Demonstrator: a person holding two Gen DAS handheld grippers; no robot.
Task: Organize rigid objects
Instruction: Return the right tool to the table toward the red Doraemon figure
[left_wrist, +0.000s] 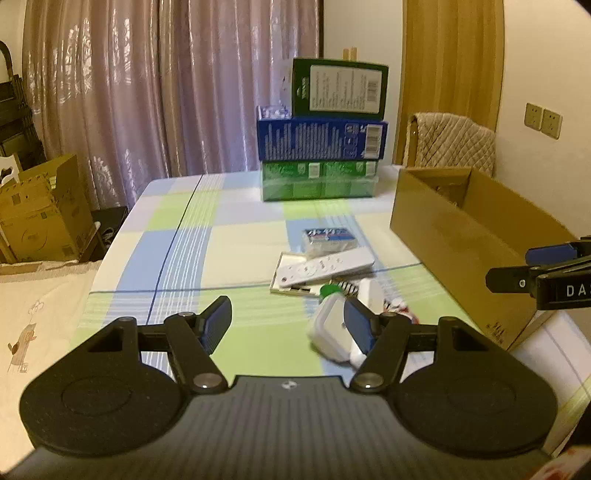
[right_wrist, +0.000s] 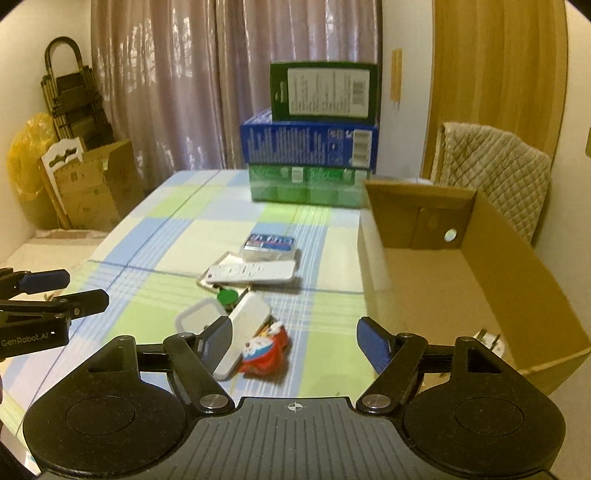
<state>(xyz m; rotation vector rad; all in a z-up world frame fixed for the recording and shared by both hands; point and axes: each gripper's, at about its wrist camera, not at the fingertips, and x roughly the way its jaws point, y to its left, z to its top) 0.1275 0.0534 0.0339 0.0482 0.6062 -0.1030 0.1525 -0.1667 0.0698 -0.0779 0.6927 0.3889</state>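
Note:
A pile of small objects lies mid-table: a white remote (left_wrist: 328, 267) (right_wrist: 251, 273) on a flat white box, a small blue-labelled pack (left_wrist: 330, 236) (right_wrist: 269, 244), a white square container (left_wrist: 330, 332) (right_wrist: 197, 317), a white slab (right_wrist: 243, 328), a green-capped item (right_wrist: 226, 296) and a red toy (right_wrist: 264, 350). An open cardboard box (left_wrist: 461, 236) (right_wrist: 436, 295) stands to the right; a white plug (right_wrist: 489, 341) lies inside. My left gripper (left_wrist: 288, 325) is open, just left of the pile. My right gripper (right_wrist: 299, 343) is open above the red toy.
A stack of three boxes, green (left_wrist: 319, 181), blue (left_wrist: 321, 142) and dark green (left_wrist: 340, 90), stands at the table's far edge. A chair with a quilted cover (left_wrist: 450, 142) is behind the cardboard box. Cartons (left_wrist: 40, 214) sit on the floor at the left.

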